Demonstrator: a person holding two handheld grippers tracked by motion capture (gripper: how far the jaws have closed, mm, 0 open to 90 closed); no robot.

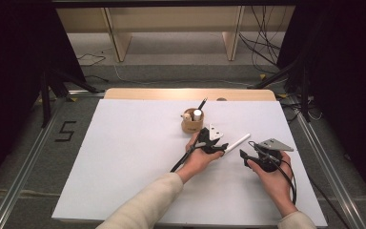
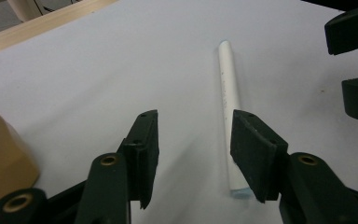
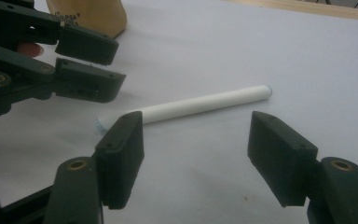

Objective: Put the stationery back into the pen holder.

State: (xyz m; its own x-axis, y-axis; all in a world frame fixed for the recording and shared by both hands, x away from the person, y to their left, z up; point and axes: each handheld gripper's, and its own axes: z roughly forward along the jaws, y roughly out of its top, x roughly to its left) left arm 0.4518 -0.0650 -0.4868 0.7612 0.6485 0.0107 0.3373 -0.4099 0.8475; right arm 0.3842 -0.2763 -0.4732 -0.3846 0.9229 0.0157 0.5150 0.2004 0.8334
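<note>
The white tube point(image 1: 237, 142) lies flat on the white table point(image 1: 124, 157), right of the wooden cup point(image 1: 192, 125). The left gripper point(image 2: 193, 140) hangs over its near end, jaws half open, not gripping. The right gripper point(image 3: 196, 149) waits nearby, jaws wide and empty

1. The white stick point(image 1: 237, 142) lies on the table point(image 1: 124, 157), right of and nearer than the holder point(image 1: 192, 123).
2. The left gripper point(image 1: 219, 146) sits just below the holder.
3. The right gripper point(image 1: 244, 155) is farther right, near the stick.

white tube point(image 2: 229, 100); lying flat; bare white tabletop; near wooden cup point(image 1: 192, 125)
</note>
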